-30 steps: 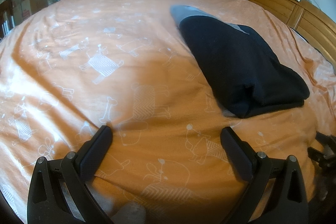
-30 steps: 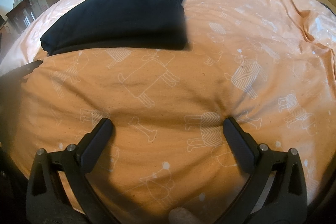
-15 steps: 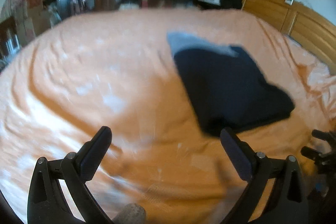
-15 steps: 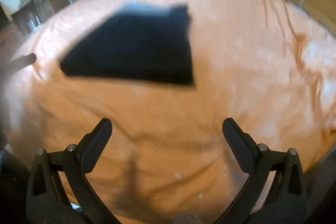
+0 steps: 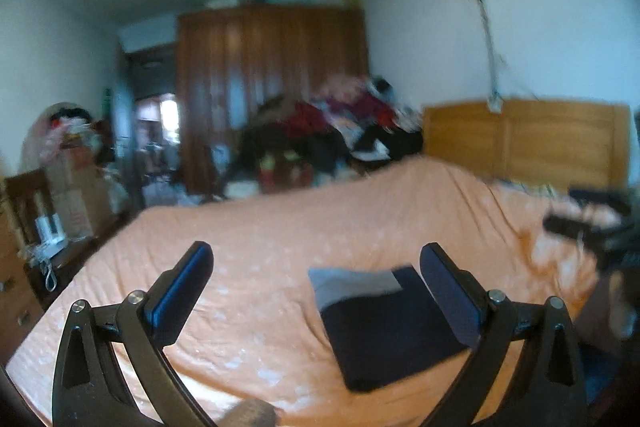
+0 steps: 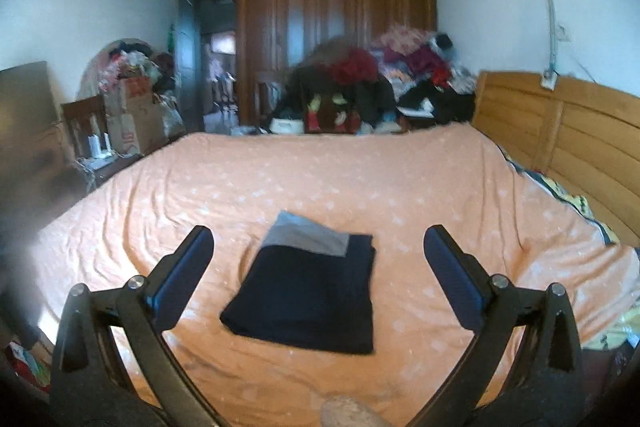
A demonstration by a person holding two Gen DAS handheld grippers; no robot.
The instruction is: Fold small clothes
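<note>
Above the bed [image 6: 400,179], both grippers [image 5: 316,275] [image 6: 318,259] hang level, jaws apart, over the folded garment [image 6: 308,295].

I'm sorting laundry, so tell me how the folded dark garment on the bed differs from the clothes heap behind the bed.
The folded dark garment is one flat, squared piece; the clothes heap is a jumbled mound of many. The garment is navy with a grey band; the heap mixes reds, purples and blacks. The garment lies on the orange bedspread; the heap rises beyond it. Both are clothing.
</note>
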